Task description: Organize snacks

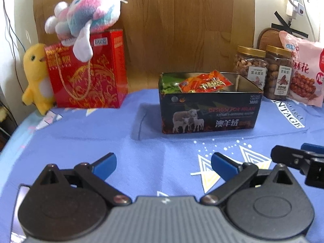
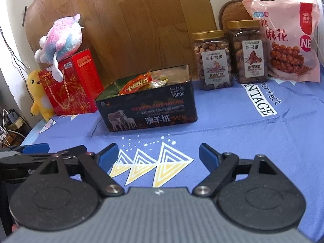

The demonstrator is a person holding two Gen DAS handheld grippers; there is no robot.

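An open black box with sheep pictures stands on the blue cloth. It holds an orange snack packet and green packets. My left gripper is open and empty, low over the cloth in front of the box. My right gripper is open and empty, also in front of the box. In the left wrist view the right gripper shows at the right edge. In the right wrist view the left gripper shows at the left edge.
Two nut jars and a pink snack bag stand at the back right. A red gift box with a pink plush on top and a yellow plush stand at the back left. A wooden board is behind.
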